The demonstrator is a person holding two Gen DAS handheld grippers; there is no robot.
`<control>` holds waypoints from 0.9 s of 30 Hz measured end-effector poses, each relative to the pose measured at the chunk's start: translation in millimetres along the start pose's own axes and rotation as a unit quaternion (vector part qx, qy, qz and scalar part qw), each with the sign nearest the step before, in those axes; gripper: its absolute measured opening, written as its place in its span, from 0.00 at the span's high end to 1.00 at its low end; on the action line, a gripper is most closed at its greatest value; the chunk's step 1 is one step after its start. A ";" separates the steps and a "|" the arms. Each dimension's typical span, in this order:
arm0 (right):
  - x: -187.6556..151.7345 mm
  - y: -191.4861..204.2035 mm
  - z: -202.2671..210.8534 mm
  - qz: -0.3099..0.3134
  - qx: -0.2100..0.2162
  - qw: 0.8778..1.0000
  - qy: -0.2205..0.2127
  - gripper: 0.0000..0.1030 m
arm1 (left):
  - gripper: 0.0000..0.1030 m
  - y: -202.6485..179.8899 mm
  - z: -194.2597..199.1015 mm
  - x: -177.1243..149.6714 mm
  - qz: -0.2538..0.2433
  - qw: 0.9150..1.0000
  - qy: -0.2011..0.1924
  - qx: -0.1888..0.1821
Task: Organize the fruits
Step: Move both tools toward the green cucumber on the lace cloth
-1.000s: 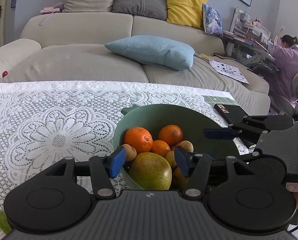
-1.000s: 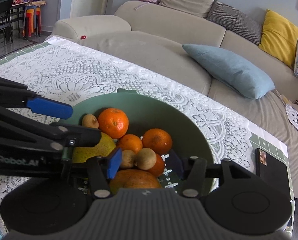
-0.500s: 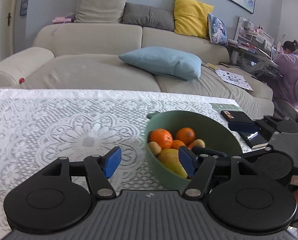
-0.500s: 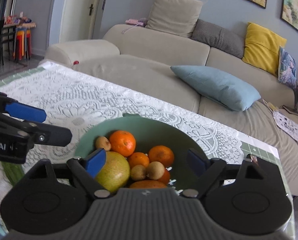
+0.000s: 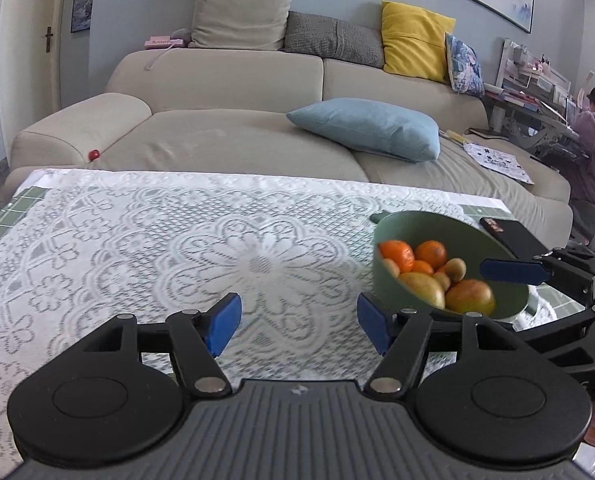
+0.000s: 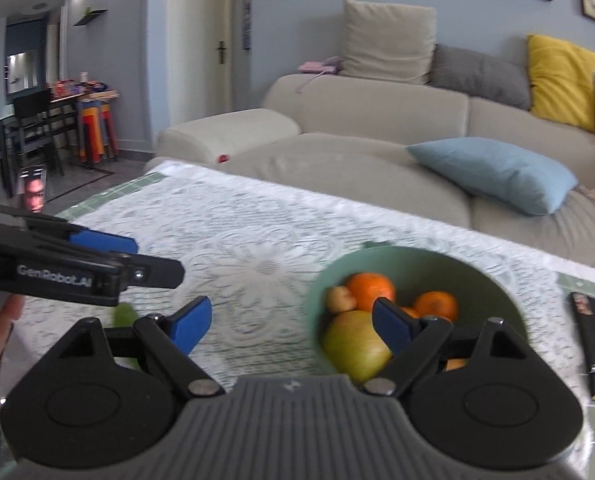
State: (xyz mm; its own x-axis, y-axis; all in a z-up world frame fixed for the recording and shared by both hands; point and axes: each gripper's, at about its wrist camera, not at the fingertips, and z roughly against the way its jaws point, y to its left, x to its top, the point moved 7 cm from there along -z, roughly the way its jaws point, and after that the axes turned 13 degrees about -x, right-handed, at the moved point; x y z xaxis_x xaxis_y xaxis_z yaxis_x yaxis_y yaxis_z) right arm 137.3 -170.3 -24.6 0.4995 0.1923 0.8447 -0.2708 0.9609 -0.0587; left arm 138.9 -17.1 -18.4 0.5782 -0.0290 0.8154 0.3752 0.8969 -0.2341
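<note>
Both sets of jaws spread with nothing between them — left gripper (image 5: 299,326) over bare lace tablecloth (image 5: 157,248), right gripper (image 6: 291,326) at green fruit bowl (image 6: 317,300) near rim — the cloth's left half lies open.

Your two wrist cameras both look forward and slightly down over the white lace-covered counter (image 5: 177,240) toward the beige fabric sofa (image 6: 377,120), sharing the nearby round green fruit bowl (image 5: 393,292).

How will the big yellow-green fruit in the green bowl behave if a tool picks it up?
The yellow-green fruit looks large and smooth, so it is probably heavy and may slip. Its round shape suggests it would roll on the lace cloth. Small fruits lean against it in the green bowl and may shift.
</note>
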 end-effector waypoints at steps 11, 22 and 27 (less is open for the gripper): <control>-20.1 53.5 -17.2 0.012 0.065 0.996 0.053 0.27 | 0.24 25.1 10.2 -27.2 -0.074 0.996 0.056 0.008; -45.0 68.4 -43.5 0.011 0.067 0.992 0.105 0.32 | 0.24 46.3 -4.2 -59.2 -0.151 0.978 0.142 -0.035; -56.3 72.1 -49.4 0.000 0.072 0.990 0.122 0.33 | 0.24 60.2 -13.9 -73.2 -0.176 0.968 0.174 -0.051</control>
State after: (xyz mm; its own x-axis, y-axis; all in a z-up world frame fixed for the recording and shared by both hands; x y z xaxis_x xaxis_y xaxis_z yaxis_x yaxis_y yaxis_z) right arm 130.4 -102.0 -102.6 0.6784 0.2513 0.6904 -0.3765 0.9258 0.0329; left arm 129.2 32.9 -99.6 0.6040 -0.4875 0.6305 0.6523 0.7569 -0.0396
